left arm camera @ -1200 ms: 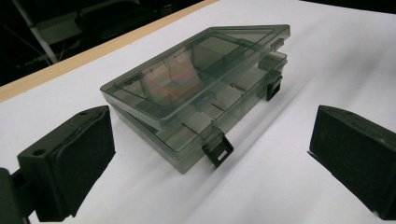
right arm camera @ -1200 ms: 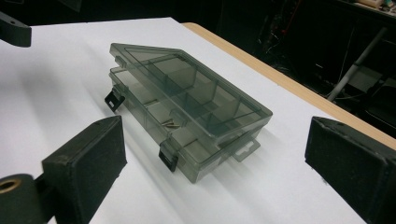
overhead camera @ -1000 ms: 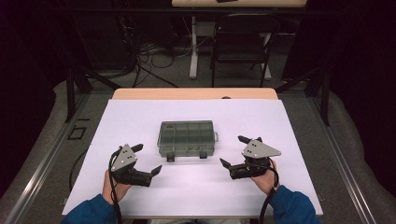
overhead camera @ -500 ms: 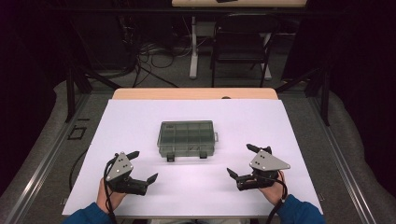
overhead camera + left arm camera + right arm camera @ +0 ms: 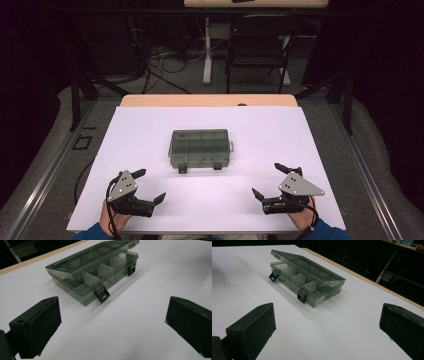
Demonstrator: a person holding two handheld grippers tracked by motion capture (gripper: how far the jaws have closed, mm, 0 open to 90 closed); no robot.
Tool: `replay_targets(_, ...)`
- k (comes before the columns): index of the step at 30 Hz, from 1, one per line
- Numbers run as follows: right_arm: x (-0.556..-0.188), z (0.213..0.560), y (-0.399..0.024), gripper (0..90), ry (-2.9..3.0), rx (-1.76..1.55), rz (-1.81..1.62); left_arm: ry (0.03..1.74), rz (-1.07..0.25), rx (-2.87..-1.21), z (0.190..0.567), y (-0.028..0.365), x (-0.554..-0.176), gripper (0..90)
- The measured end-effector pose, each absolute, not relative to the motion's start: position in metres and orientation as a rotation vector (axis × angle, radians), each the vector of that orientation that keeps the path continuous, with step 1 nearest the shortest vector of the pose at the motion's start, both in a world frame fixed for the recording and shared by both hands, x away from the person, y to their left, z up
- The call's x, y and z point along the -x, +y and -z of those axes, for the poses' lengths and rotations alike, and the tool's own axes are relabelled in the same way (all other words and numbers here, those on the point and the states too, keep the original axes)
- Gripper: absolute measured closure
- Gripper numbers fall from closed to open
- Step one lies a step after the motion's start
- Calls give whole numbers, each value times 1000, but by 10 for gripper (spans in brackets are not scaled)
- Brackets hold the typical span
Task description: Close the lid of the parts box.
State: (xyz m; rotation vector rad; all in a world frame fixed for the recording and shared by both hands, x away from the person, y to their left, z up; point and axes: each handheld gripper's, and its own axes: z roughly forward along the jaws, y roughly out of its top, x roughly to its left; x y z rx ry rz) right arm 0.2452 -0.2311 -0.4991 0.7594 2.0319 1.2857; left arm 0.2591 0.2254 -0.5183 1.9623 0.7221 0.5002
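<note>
Near the middle of the white table point(image 5: 150, 130) sits a smoky translucent compartment box point(image 5: 201, 148), its long side facing the person and its inside split by dividers into a grid of small cells. Two black latches point(image 5: 182, 168) hang loose from its front wall, and in both gripper views the clear lid point(image 5: 92, 257) stands slightly raised along the front edge rather than pressed flat on the base. A small label shows on the end wall of the box in the right gripper view. At the near edge of the table, the left gripper point(image 5: 148, 186) is held in the person's left hand point(image 5: 109, 216), well apart from the box and off to its left front; its fingers point(image 5: 37, 327) are spread wide with nothing between them but bare table. The right gripper point(image 5: 267, 182) is held low at the near right, likewise well clear of the box, and its fingers point(image 5: 253, 332) are also spread wide and hold nothing. Each gripper points inward toward the box, so each gripper view looks at it from a different front corner. Beyond the far edge of the table, a dark chair point(image 5: 257, 47) and a tangle of cables point(image 5: 160, 60) lie on the floor.
</note>
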Motion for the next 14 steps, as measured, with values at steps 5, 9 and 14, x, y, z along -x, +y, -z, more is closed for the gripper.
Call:
replay_targets(5, -240, 500, -234, 0, 2012, -763, -1295, 726, -511, -1959, 518, 226, -259, 0)
replay_targets(9, -237, 499, -232, 0, 2026, -747, -1281, 730, -512, -1956, 518, 226, -259, 0)
replay_targets(14, -238, 499, -232, 0, 2027, -742, -1289, 733, -505, -1961, 518, 227, -261, 0)
